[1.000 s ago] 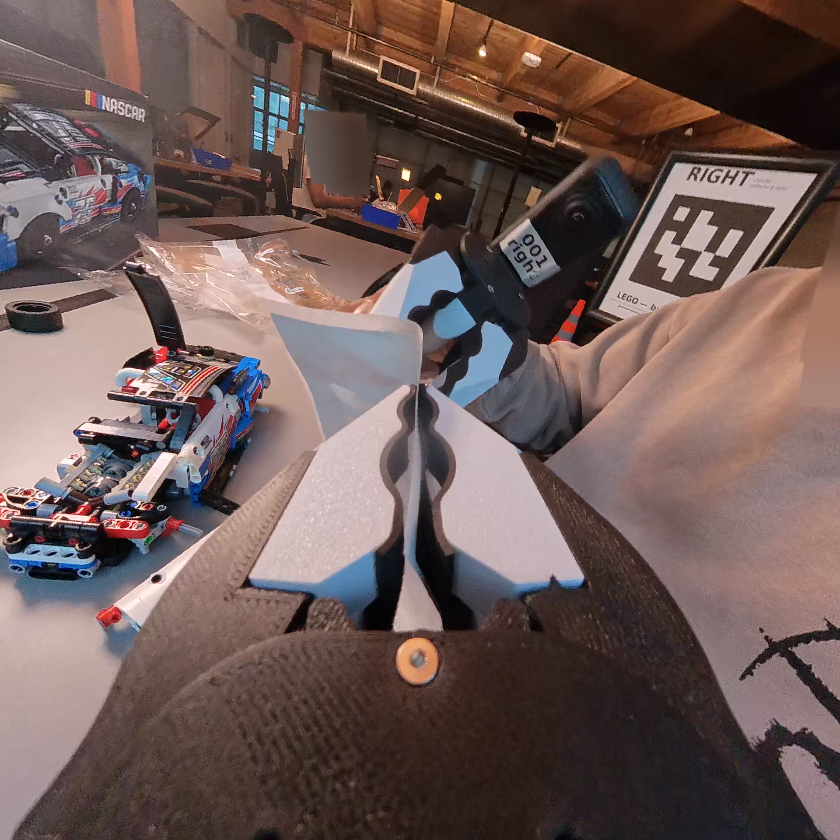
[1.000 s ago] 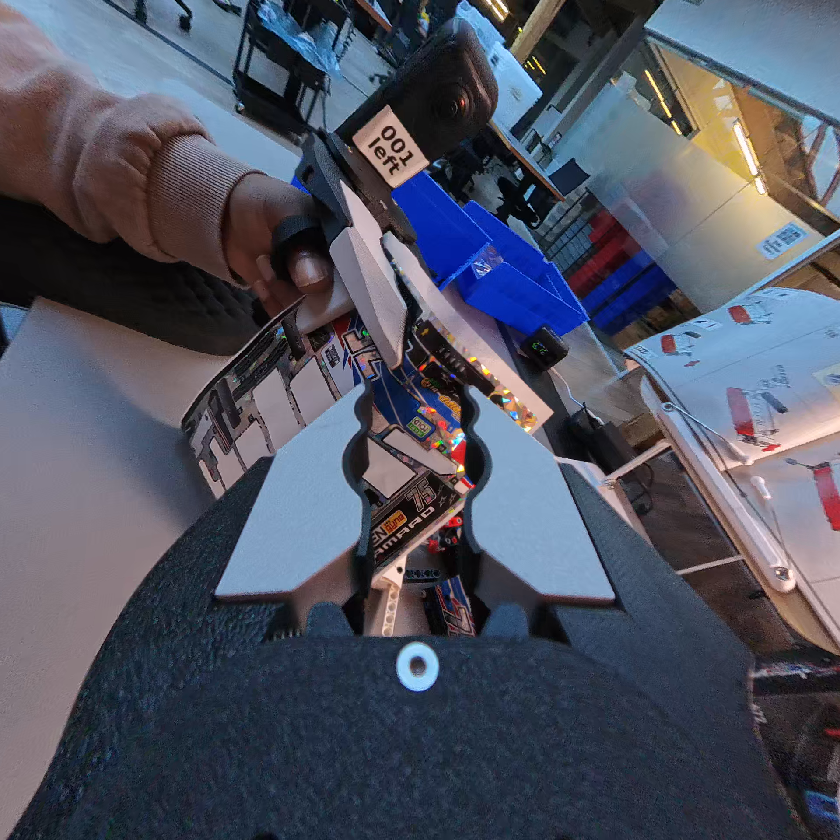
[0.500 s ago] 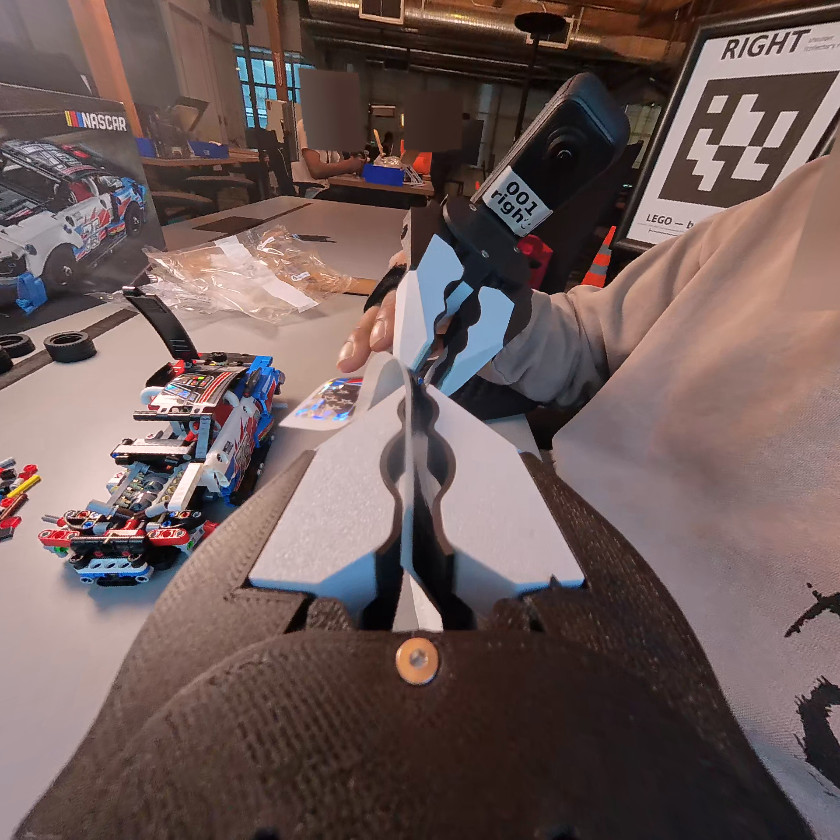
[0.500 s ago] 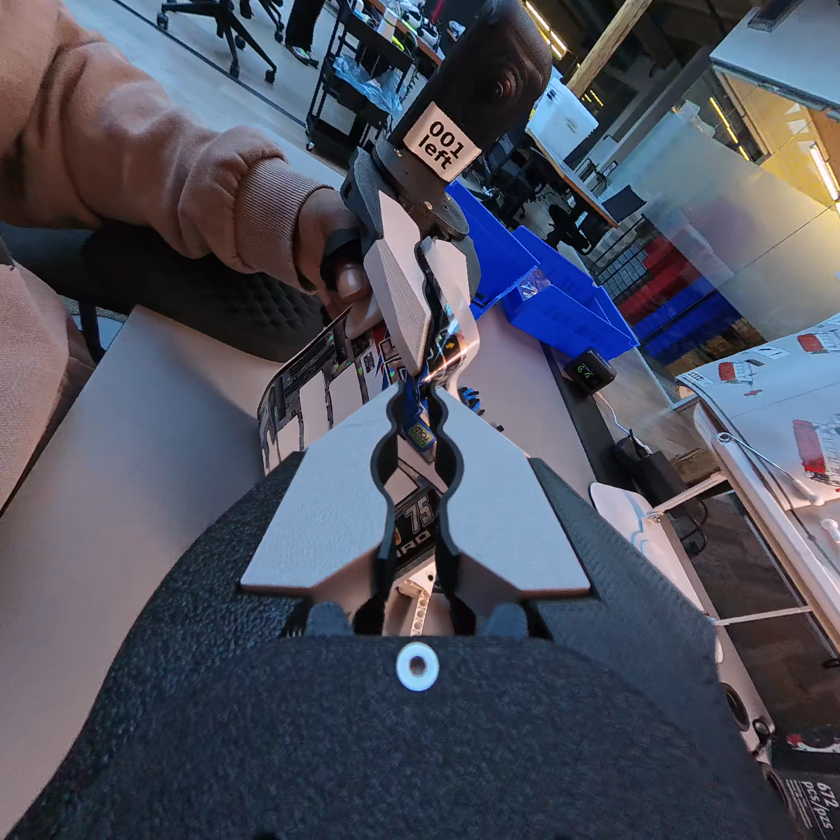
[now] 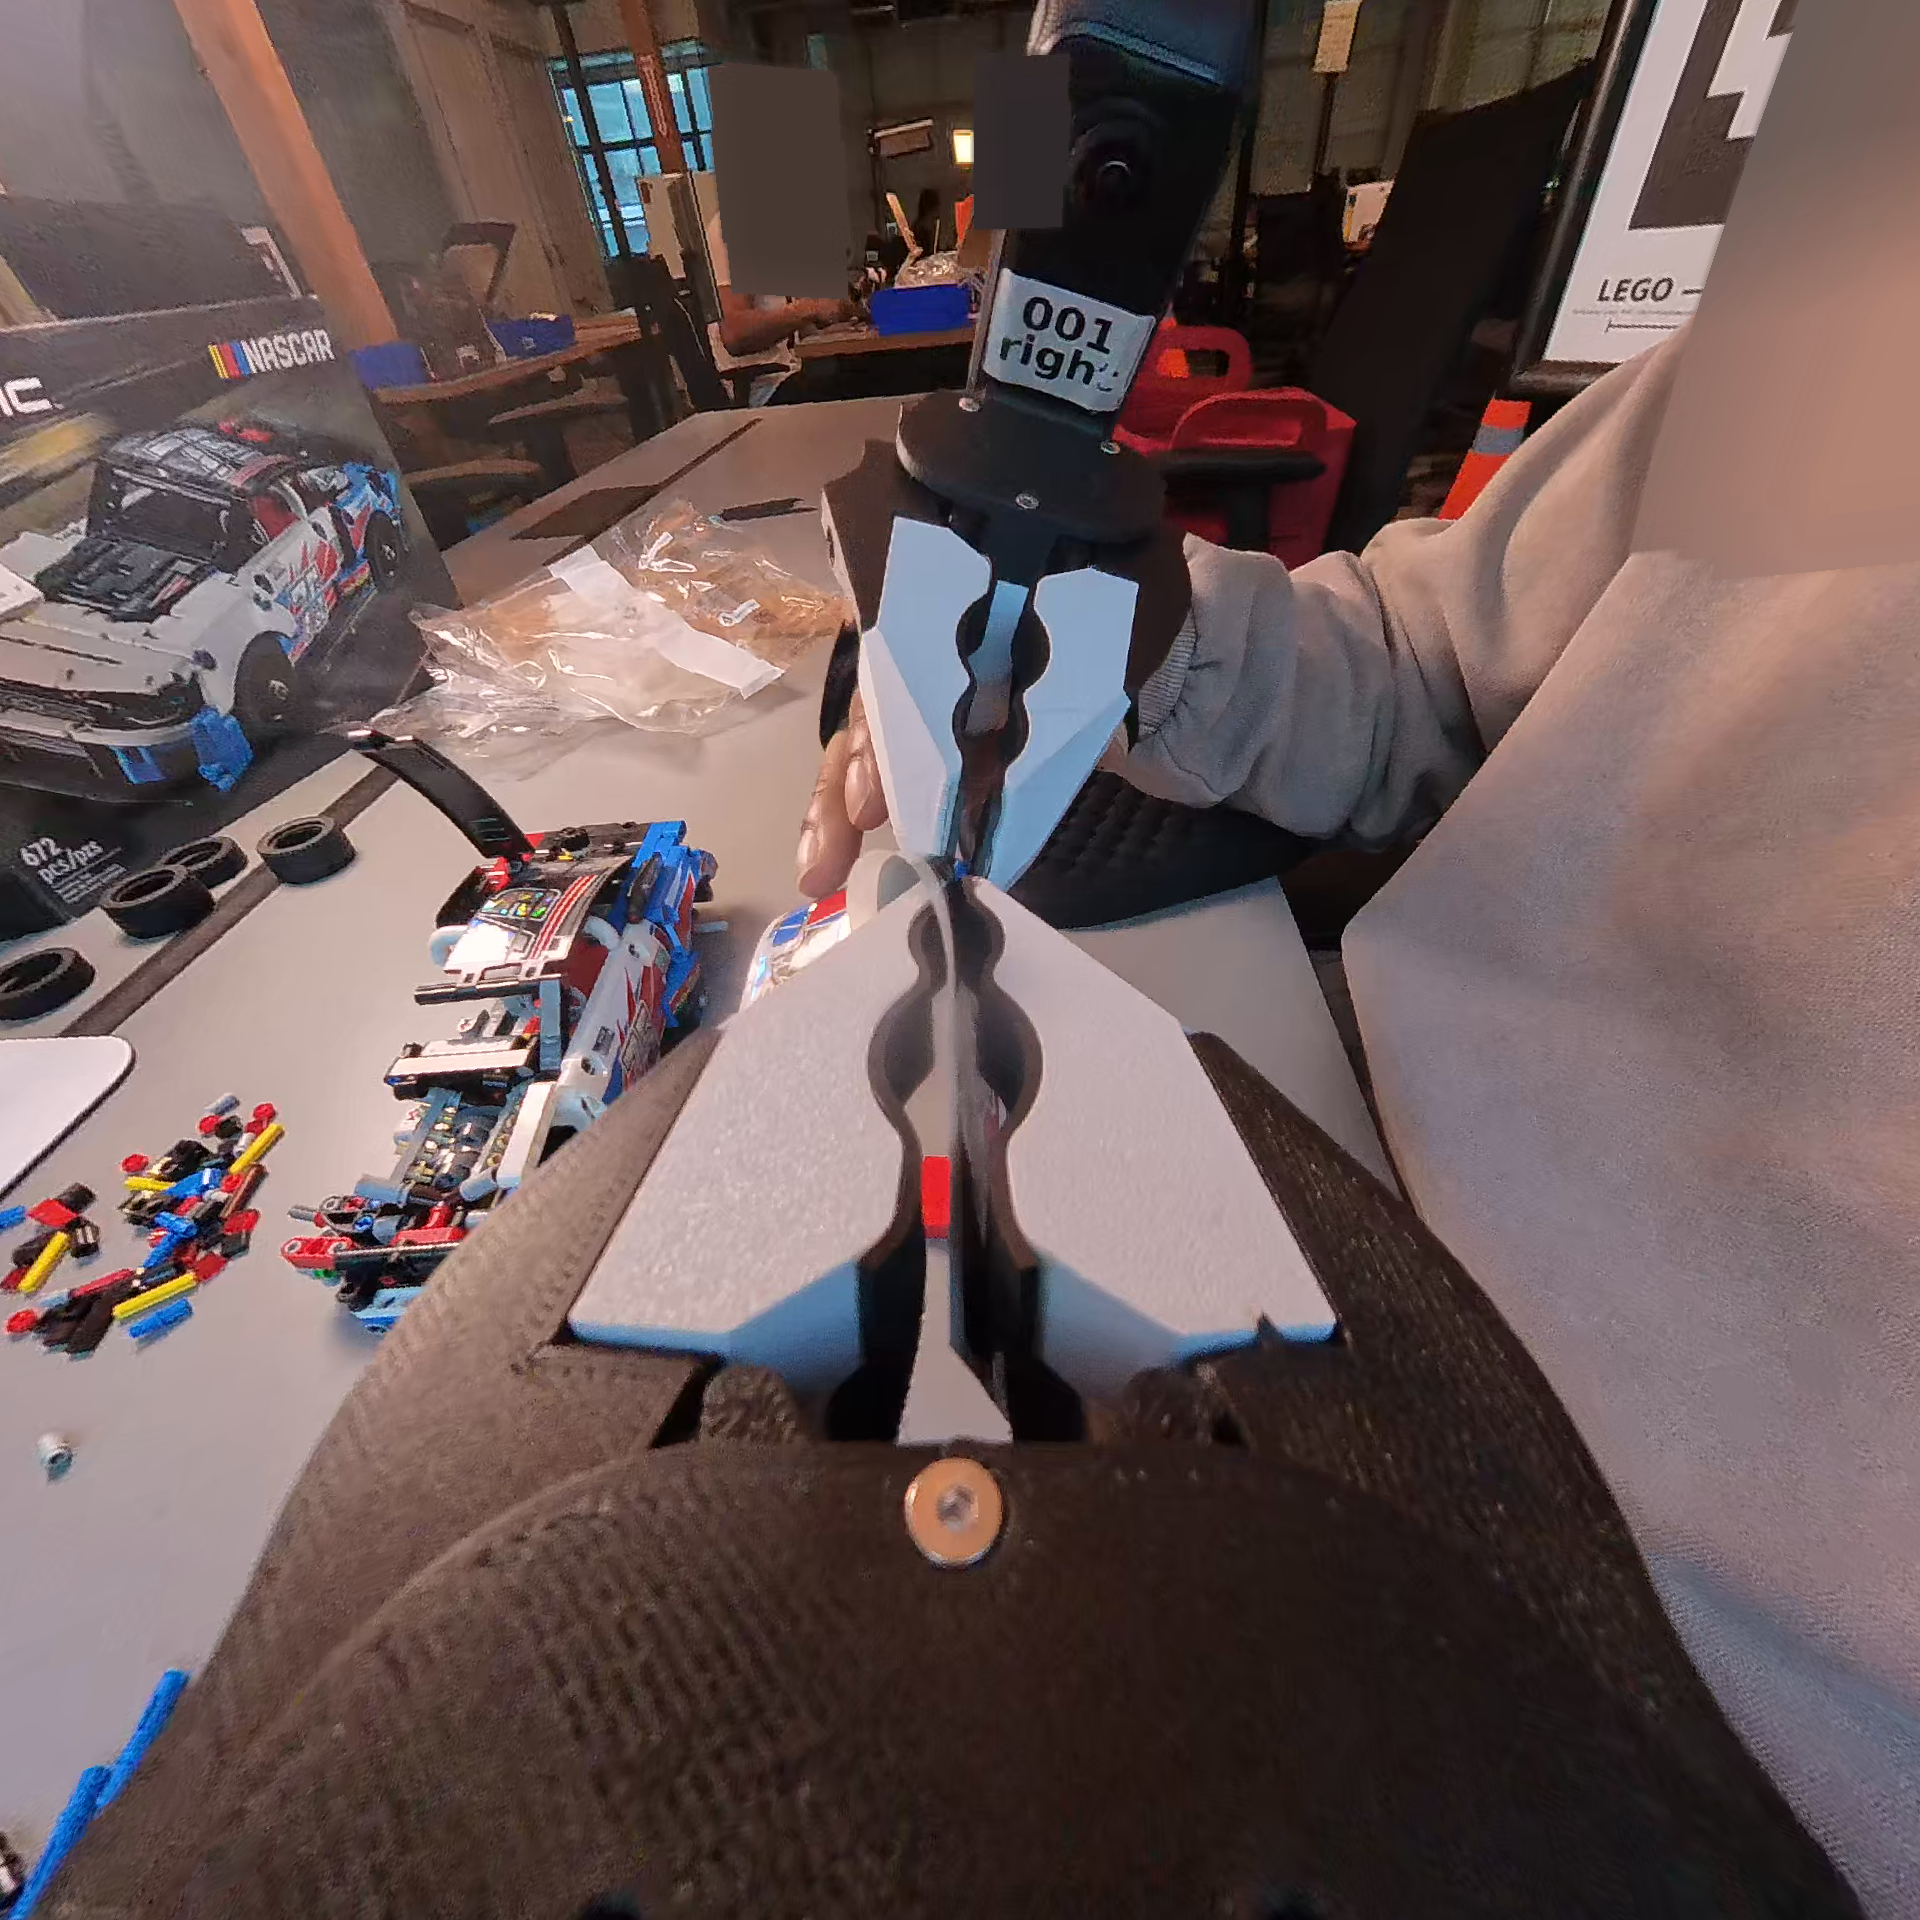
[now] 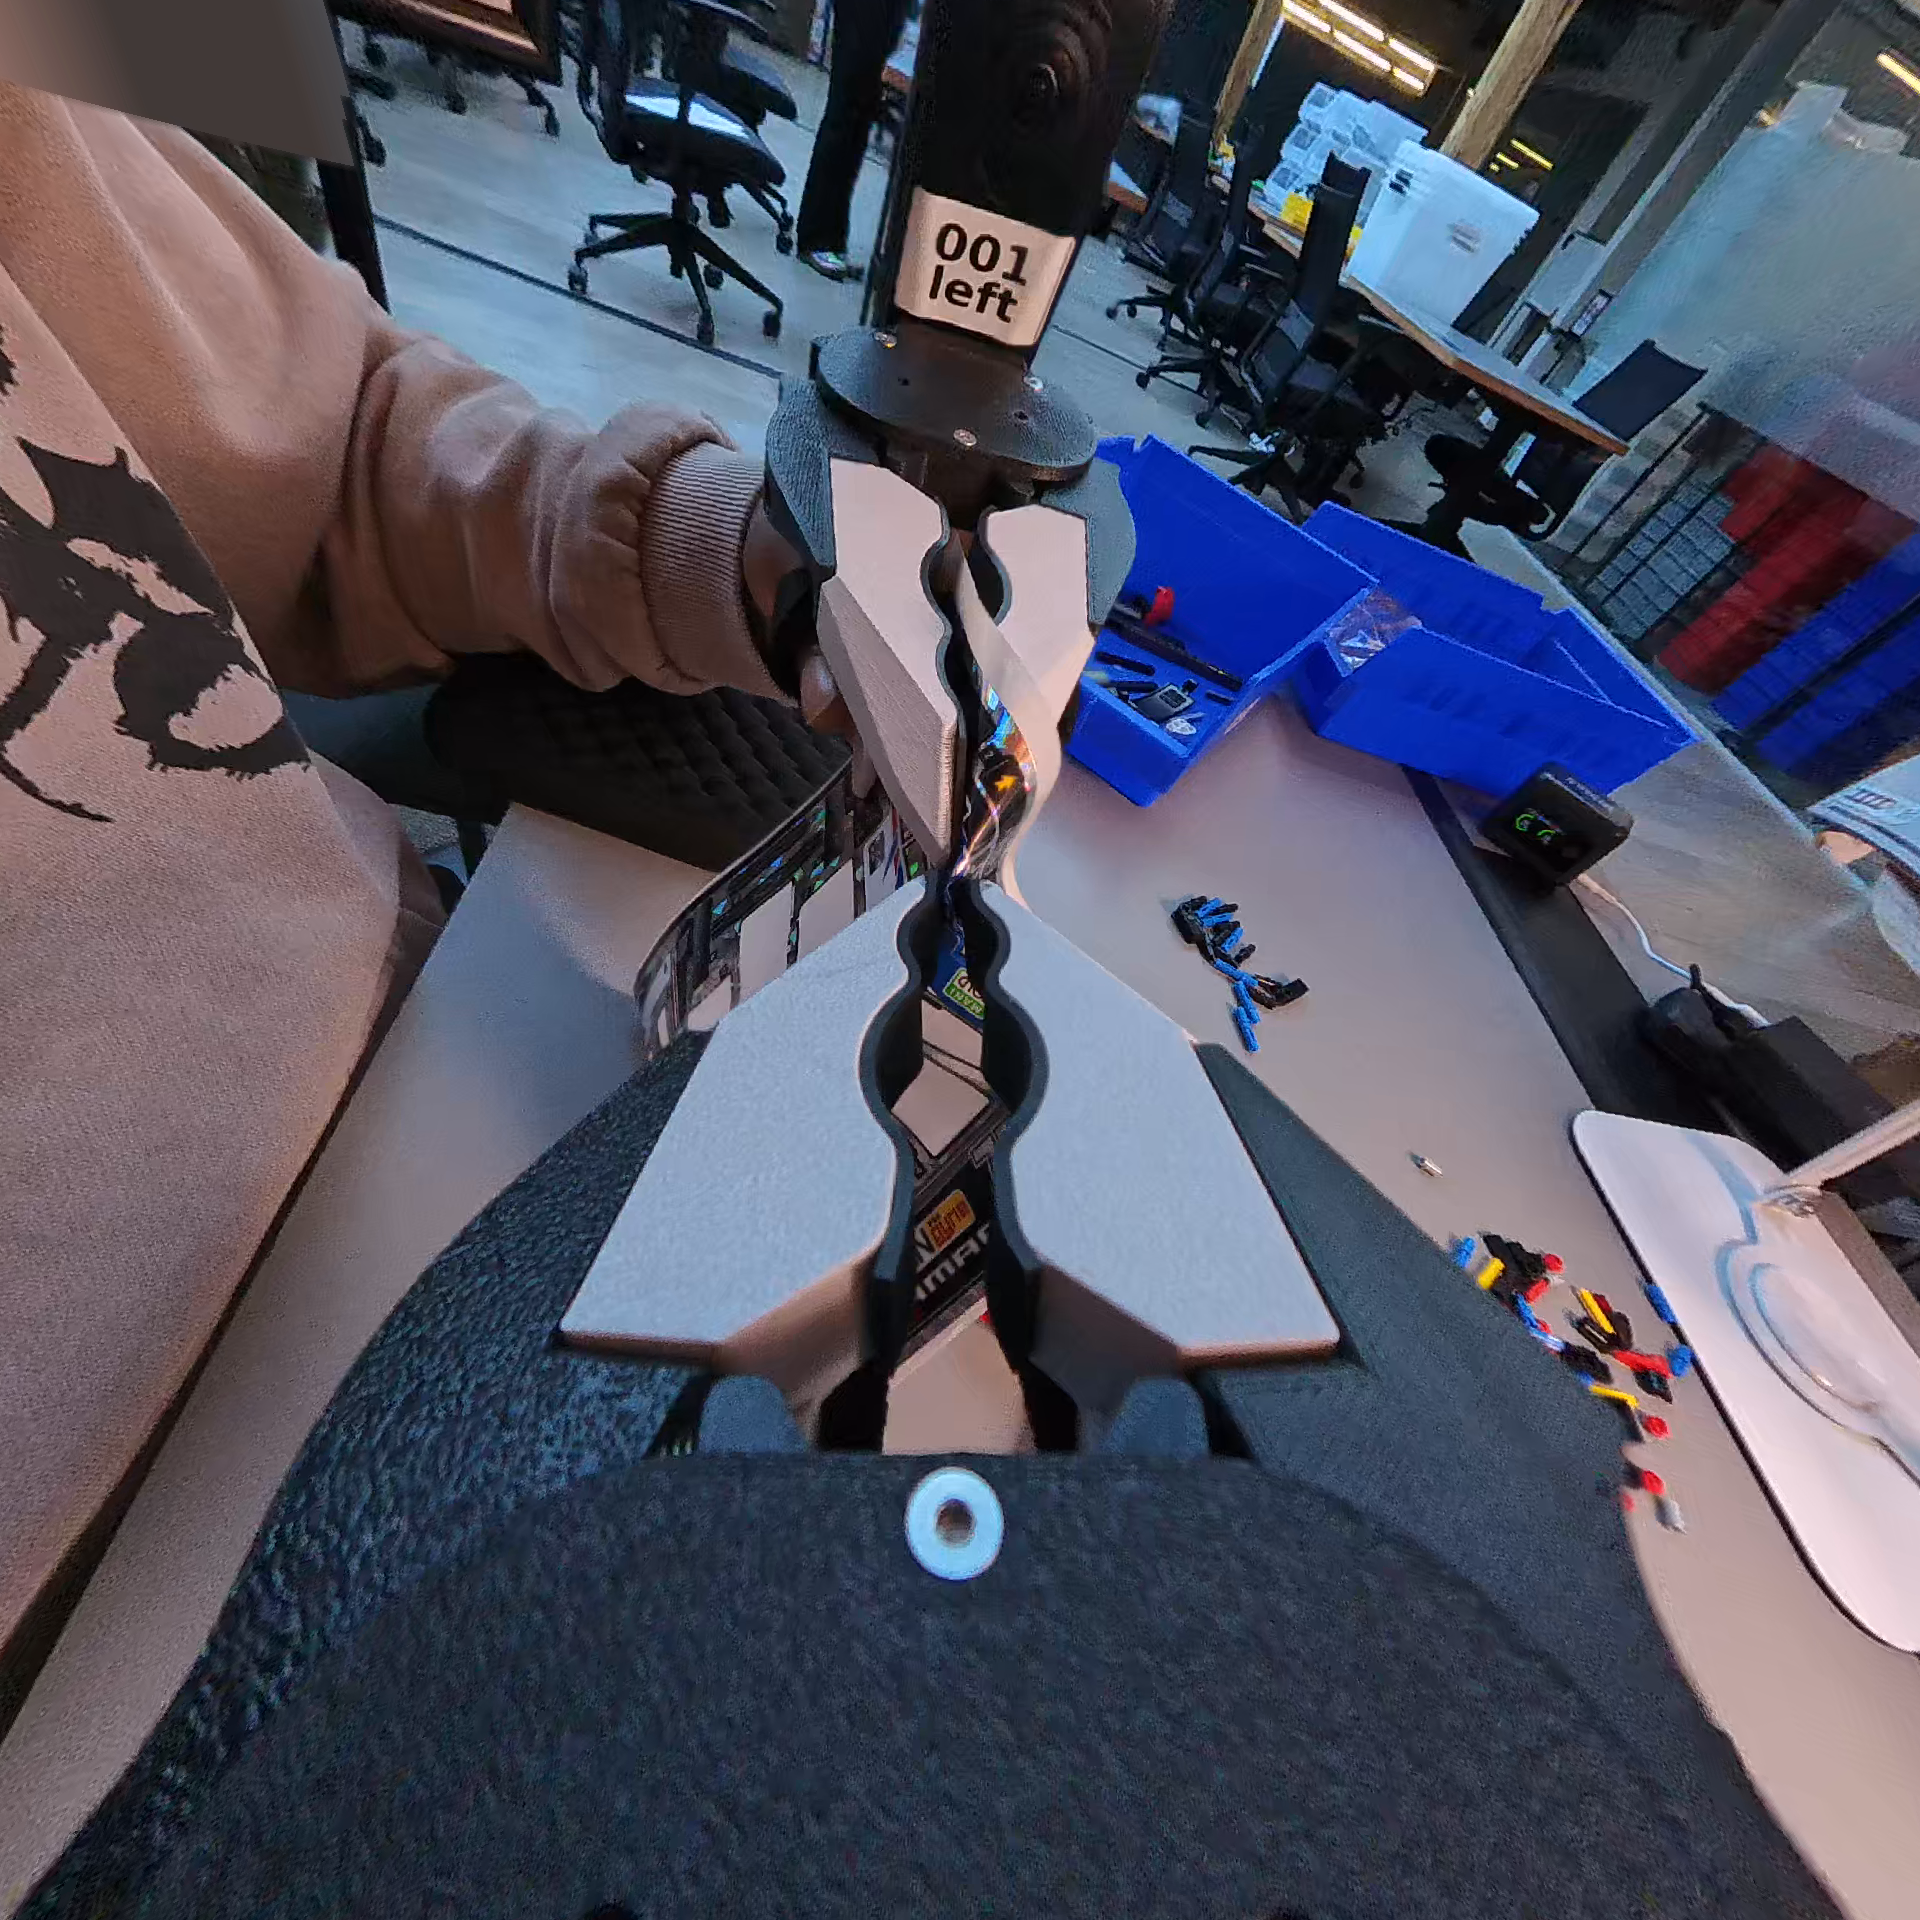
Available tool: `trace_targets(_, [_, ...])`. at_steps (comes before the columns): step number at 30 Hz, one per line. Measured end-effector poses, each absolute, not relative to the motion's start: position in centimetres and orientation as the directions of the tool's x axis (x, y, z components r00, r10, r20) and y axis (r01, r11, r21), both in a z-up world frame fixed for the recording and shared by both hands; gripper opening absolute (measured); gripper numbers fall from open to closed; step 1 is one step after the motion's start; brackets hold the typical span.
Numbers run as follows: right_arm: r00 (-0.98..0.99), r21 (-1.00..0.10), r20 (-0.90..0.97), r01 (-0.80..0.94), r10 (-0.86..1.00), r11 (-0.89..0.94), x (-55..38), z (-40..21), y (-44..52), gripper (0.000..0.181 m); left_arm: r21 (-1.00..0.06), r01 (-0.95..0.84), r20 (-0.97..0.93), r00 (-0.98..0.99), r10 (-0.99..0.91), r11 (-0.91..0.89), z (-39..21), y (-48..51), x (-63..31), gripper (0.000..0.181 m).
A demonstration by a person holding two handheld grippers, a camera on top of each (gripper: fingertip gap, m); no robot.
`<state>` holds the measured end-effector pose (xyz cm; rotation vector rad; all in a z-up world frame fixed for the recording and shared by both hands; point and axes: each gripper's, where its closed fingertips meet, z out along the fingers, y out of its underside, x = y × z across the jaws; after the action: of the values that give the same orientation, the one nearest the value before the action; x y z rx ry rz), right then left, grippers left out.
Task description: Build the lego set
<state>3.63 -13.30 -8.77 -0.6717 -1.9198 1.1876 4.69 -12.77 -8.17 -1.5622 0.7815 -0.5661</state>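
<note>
Grey tabletop [image 5: 260, 1455] fills my lower view, in a workshop with office chairs and long benches behind. At the centre of both wrist views I have the sticker sheet [image 6: 769, 914], held up over the near edge of the table, its printed face curling down toward the person's side. My left gripper [image 5: 951, 894] has its jaws pressed together on the sheet, which runs as a thin edge up the slot between the fingers. My right gripper [image 6: 951, 894] meets it tip to tip; its jaws are narrow, closed at the tips on the sheet's edge, with the printed decals showing through the gaps lower down. Whether it pinches a single sticker or the whole sheet, I cannot tell.

Left of the grippers, the half-built lego car [image 5: 540, 1049] sits on the table, blue, white and red, a black curved piece rising from its far end. Loose small parts [image 5: 145, 1216] lie scattered just beside its near end, and black tyres [image 5: 166, 894] line up farther off by the set's box [image 5: 187, 561]. Crumpled clear bags [image 5: 613, 634] lie behind the car. Blue bins [image 6: 1351, 644] stand at the table's far side in the right wrist view, with a few blue and black pins [image 6: 1236, 966] nearer.
</note>
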Motion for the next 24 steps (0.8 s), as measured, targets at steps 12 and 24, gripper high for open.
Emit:
trace_targets(12, [-0.703,-0.96,0.122,0.094,0.701,0.262,4.5,-7.4,-13.7,0.0,-0.942,-0.332,-0.26,0.634,-0.728,0.048,-7.6,-13.7,5.0,0.0])
trace_targets(24, [-0.673,-0.965,0.142,0.068,0.726,0.252,4.3,-6.8,-13.1,0.0,-0.951,-0.308,-0.234,0.644,-0.728,0.034,-7.6,-13.7,4.6,0.0])
